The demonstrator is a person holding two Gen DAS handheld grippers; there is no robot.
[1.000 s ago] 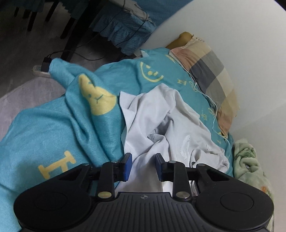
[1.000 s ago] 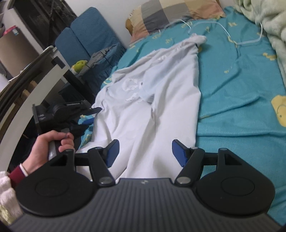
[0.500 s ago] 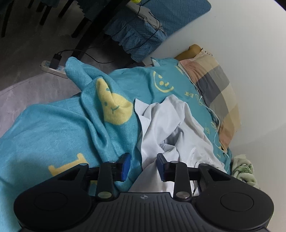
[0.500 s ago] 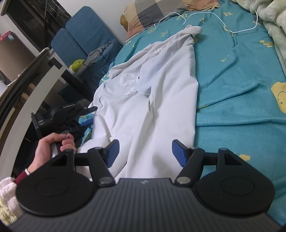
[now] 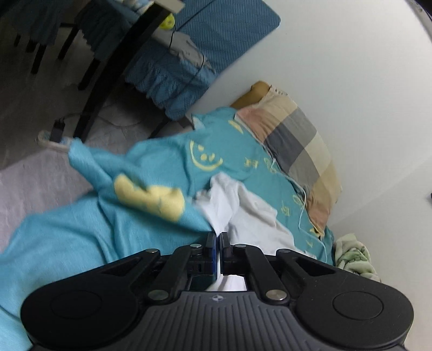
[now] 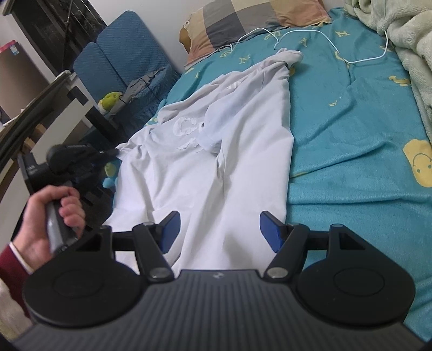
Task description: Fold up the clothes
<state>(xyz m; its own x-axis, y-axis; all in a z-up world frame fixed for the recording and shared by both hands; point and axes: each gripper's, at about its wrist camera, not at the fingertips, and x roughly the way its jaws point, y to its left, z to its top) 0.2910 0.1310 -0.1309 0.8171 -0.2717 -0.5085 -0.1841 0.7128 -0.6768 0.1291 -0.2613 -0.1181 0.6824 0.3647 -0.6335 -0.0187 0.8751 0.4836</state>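
Note:
A pale grey-white garment with white lettering lies spread along the left side of a bed covered by a teal blanket. My left gripper is shut on the garment's edge; cloth shows between its blue pads. It also shows in the right wrist view, held by a hand at the garment's left edge. My right gripper is open, its fingers spread just above the near end of the garment, holding nothing.
A checked pillow and a white cable lie at the head of the bed. A pale green fleece blanket is heaped at the right. A blue chair and a dark table leg stand beside the bed.
My left gripper has closed from open onto the garment's edge and pulled it, bunching the cloth toward it. My right gripper has stayed open and shifted slightly forward.

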